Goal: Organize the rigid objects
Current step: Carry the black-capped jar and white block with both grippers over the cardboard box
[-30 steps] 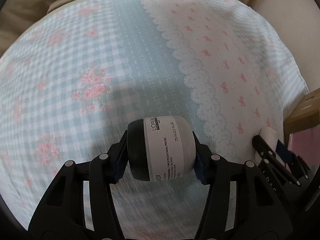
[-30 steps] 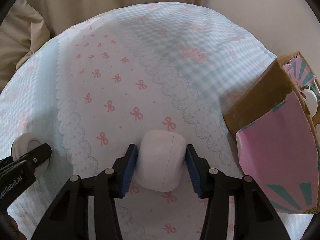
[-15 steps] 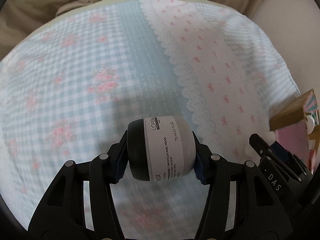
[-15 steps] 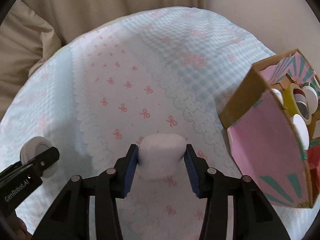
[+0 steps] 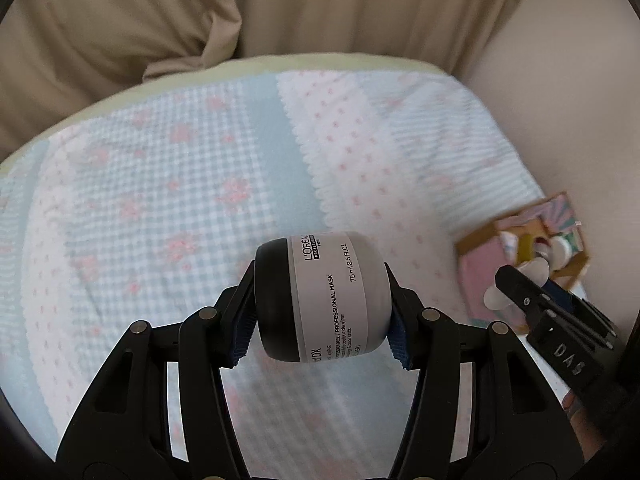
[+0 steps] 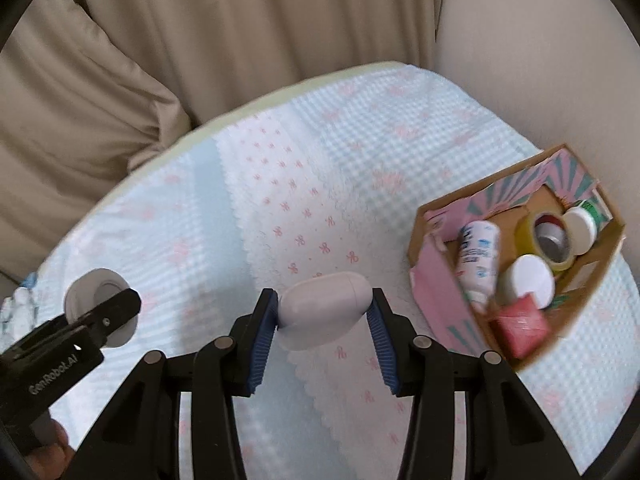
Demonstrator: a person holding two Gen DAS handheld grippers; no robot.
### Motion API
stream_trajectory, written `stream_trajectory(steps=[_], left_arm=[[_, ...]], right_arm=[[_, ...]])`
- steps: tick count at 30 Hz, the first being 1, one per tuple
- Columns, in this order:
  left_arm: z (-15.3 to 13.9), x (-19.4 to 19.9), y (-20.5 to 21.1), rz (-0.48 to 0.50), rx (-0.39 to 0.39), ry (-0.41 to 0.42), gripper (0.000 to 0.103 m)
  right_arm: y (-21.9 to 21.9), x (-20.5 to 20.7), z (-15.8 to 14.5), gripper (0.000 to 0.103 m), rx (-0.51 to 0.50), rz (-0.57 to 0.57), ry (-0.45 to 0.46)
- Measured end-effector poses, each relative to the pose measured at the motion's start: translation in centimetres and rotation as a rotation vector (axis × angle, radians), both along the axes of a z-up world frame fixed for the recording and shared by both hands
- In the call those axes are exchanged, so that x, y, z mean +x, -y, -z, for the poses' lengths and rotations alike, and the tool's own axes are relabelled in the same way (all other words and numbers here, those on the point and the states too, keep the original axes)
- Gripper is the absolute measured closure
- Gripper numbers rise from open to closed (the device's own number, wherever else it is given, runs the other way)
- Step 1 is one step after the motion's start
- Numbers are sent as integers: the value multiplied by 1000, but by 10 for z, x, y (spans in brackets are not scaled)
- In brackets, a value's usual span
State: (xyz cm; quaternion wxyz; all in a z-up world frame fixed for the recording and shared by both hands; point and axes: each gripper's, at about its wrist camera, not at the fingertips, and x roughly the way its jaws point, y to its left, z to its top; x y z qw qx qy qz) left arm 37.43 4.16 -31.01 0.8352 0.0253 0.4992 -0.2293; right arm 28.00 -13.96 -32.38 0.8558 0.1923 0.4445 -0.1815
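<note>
The hair mask jar (image 5: 324, 296) lies sideways between the jaws of the left gripper (image 5: 322, 320), clamped at both ends and lifted clear of the bed cover (image 5: 168, 184). It is a short, round tub with a black lid, a smooth grey body and a printed label. The right gripper (image 6: 322, 312) is closed tight on a white capsule-shaped case (image 6: 320, 312) — glossy, hard plastic with rounded ends, also off the cloth.

To the right stands the cardboard box (image 6: 436, 280), pink and teal on its printed faces, plain brown on the others. It already holds a white tube (image 6: 478, 256), a yellow tape roll (image 6: 544, 240), two white-lidded jars (image 6: 528, 280) and a red packet (image 6: 520, 330). So the sorting seems mostly done — I judge that these two held things are what is left, since the quilted cover looks bare. It is soft, with a waffle texture, pink bows and a scalloped lace strip.
</note>
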Motion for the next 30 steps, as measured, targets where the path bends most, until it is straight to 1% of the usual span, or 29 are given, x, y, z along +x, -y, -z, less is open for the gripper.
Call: stream_trajectory(steps=[2,4,8,12,16,19,22,25,29,30], left_arm=[[-25,-17,1,9,-20,6,52],[-43,-28,5,21,-40,12,52],[-78,-56,25,67,-66,47,52],[-97,-76,51,92,-86,50,52],[-110,-93,82,106,-85,59,52],[-116,-102,111,103,-79,59,52],[-118,-108,145,79,-71,48,52],[-110,-109,183,64,-80,15,52],[-87,-109,241,61,-57,-31,52],[-82,-108,250,56,-54,-38,52]], right_arm=[[6,-11,-21,61,17,-20,1],[15,-24,-45,61,39,-47,0],[39,-46,-83,61,41,-81,-6],[74,-68,-109,61,42,-81,-2],[120,-83,-133,61,31,-75,-4],[162,-91,-146,61,19,-87,-8],[196,-91,-152,61,10,-112,-16],[234,-87,-149,61,6,-144,-36],[281,-75,-129,61,11,-180,-65],[291,-71,-122,61,16,-186,-75]])
